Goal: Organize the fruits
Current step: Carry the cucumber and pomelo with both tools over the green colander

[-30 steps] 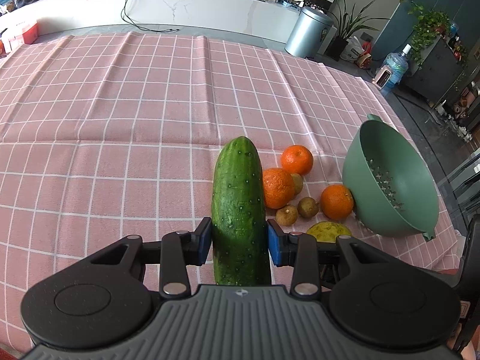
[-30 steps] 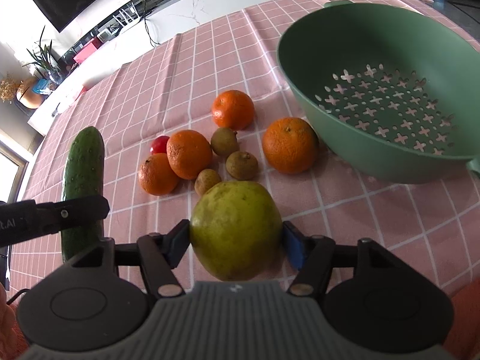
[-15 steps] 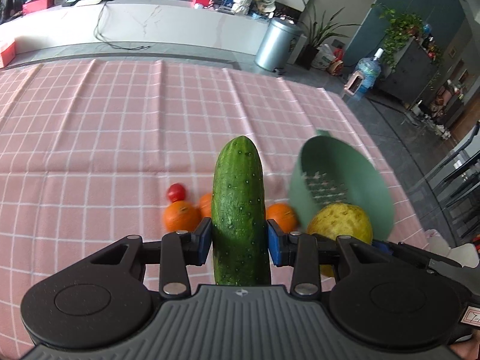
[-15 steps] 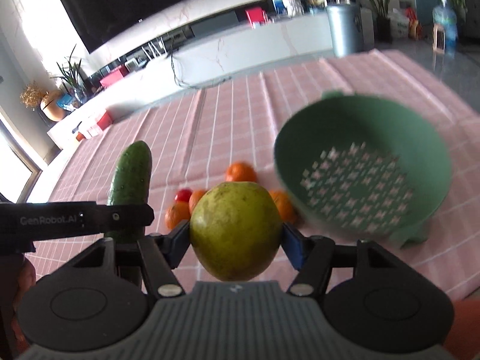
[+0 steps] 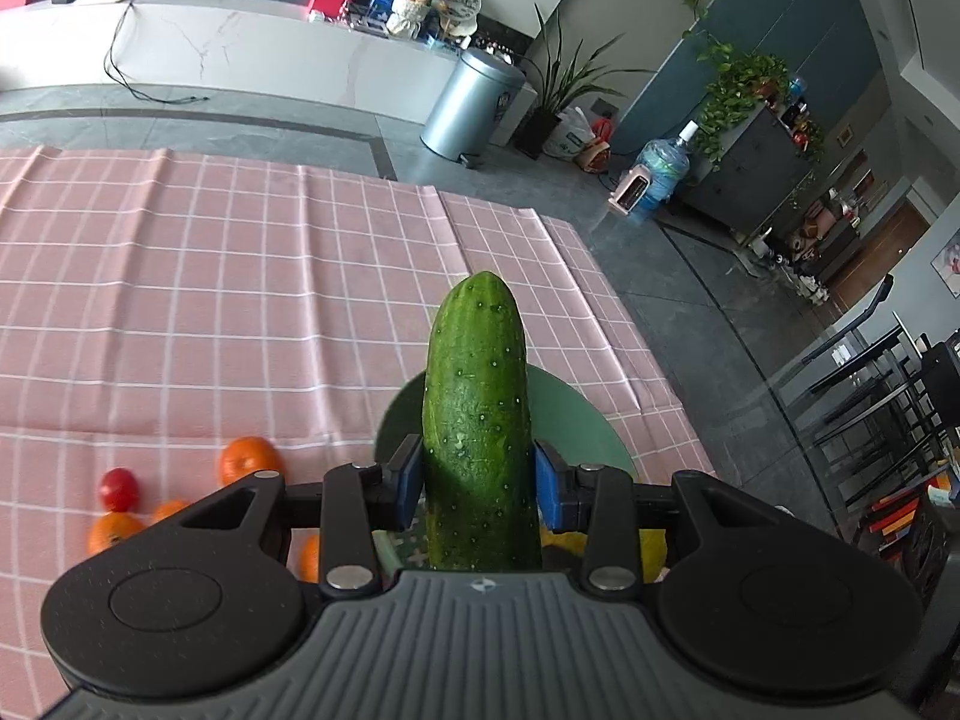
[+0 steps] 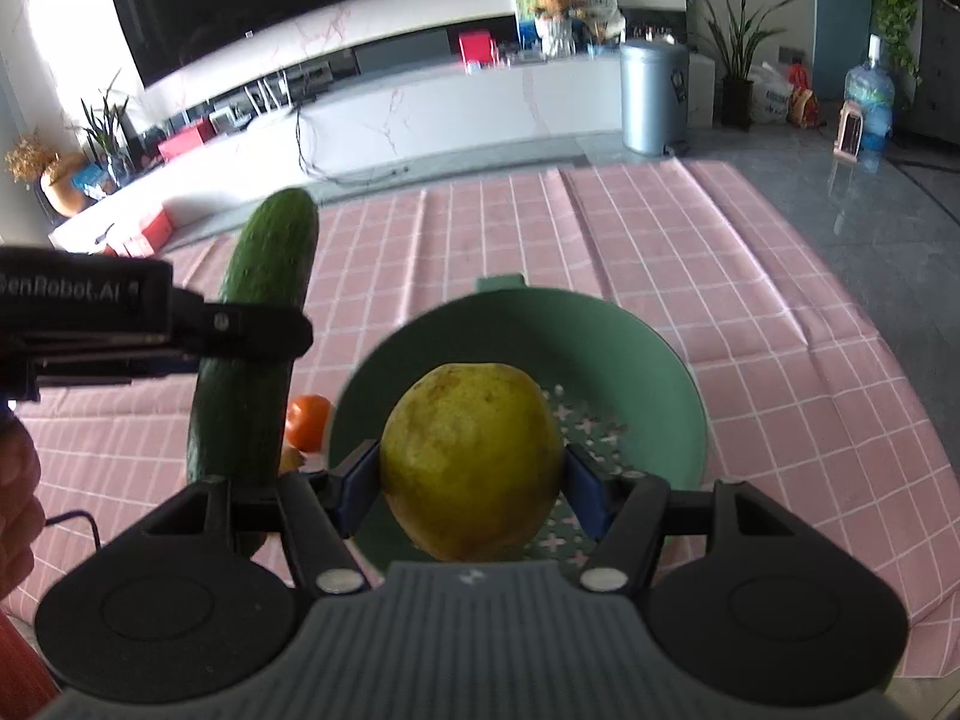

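My left gripper (image 5: 477, 483) is shut on a green cucumber (image 5: 477, 420), held upright in the air above the green colander (image 5: 576, 420). The cucumber also shows in the right wrist view (image 6: 252, 348), left of the colander (image 6: 600, 342). My right gripper (image 6: 474, 480) is shut on a yellow-green pear (image 6: 471, 468), held over the colander's near side. Several oranges (image 5: 246, 459) and a small red tomato (image 5: 118, 487) lie on the pink checked cloth (image 5: 210, 300) left of the colander.
The table's right edge (image 5: 660, 360) drops to a grey floor. A metal bin (image 5: 471, 102), plants and a water bottle (image 5: 660, 171) stand beyond the table. One orange (image 6: 307, 420) lies beside the colander's left rim.
Both grippers have risen and moved right with their fruit. The cucumber and the pear now hang over the colander; the loose oranges have slid to the lower left of the left view.
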Demonstrator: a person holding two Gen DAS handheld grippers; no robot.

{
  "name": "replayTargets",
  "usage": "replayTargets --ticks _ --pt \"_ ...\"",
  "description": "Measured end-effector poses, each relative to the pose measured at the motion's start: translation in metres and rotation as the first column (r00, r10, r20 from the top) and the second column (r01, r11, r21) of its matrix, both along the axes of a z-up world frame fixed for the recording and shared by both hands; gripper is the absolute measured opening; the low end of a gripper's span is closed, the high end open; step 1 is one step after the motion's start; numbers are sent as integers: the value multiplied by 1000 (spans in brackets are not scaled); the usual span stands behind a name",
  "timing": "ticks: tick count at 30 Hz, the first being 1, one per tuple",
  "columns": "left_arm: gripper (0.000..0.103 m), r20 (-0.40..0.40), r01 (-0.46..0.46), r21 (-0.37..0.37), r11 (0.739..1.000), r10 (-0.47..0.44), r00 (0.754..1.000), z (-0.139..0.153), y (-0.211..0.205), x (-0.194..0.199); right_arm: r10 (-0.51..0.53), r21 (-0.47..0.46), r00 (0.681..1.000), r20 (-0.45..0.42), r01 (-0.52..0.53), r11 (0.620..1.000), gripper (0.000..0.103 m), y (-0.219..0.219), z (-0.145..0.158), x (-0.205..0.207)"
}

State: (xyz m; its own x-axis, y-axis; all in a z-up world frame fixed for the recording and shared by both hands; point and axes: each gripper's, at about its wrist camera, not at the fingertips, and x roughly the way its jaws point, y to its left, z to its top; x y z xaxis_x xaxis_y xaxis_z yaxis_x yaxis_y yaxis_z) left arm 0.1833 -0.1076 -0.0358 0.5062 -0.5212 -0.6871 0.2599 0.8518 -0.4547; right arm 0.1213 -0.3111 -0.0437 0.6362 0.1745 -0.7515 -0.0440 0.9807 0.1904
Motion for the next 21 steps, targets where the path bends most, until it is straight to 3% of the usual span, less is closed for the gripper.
replayTargets --ticks 11,17,21 --pt "43 -168 64 80 995 -50 985 -50 -32 29 125 -75 979 -161 -139 987 61 -9 -43 43" --pt "43 -156 108 151 983 -84 984 -54 -45 32 168 -84 961 -221 -190 978 62 -5 -59 52" --pt "42 -172 119 195 974 -85 981 -61 -49 34 197 -160 954 -226 -236 958 62 3 -64 51"
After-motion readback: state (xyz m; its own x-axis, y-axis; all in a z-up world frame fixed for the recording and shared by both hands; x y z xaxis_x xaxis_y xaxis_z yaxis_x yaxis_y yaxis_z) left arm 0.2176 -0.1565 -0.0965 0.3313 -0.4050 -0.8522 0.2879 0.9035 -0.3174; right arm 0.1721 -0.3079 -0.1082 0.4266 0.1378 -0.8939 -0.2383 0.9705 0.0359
